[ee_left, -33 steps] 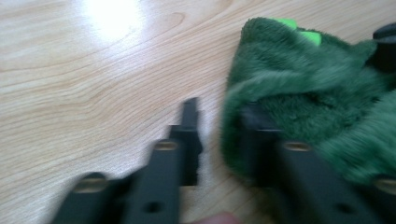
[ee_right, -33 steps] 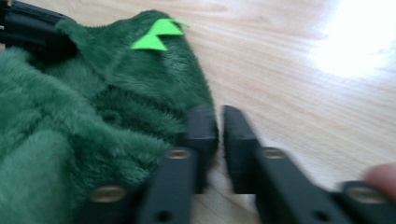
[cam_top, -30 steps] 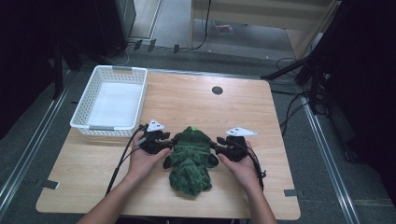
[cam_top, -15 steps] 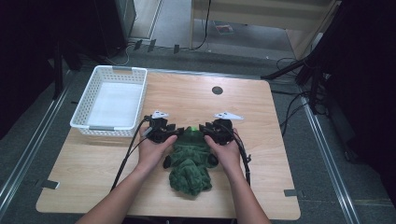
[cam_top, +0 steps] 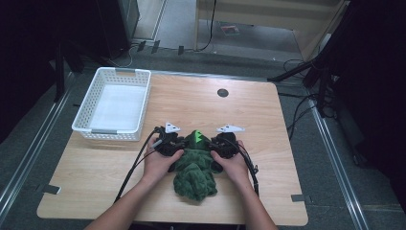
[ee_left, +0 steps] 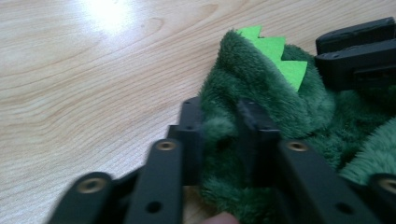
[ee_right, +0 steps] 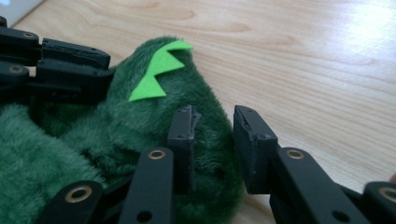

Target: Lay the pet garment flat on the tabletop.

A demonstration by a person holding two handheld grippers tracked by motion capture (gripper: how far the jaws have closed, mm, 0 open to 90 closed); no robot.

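Observation:
A dark green plush dinosaur (cam_top: 194,175) with light green felt spikes (cam_top: 197,138) lies near the front of the wooden table (cam_top: 273,124). Both grippers meet at its far end, one on each side of the spikes. My left gripper (ee_left: 219,116) has just been closing and pinches a tuft of plush (ee_left: 261,84) between its pads. My right gripper (ee_right: 212,126) has also been closing, with a fold of plush (ee_right: 140,121) filling its jaws and touching both pads. From above, the left gripper (cam_top: 178,143) and right gripper (cam_top: 216,143) flank the toy's head.
A white slotted basket (cam_top: 109,131) stands at the table's back left, its inside bare. A round cable hole (cam_top: 222,92) sits at the back middle. Cables trail from both grippers toward the front edge. Bare wood lies to the right and behind the toy.
Both hands moved inward from the toy's sides to its head end. The jaws of both grippers closed in on the plush.

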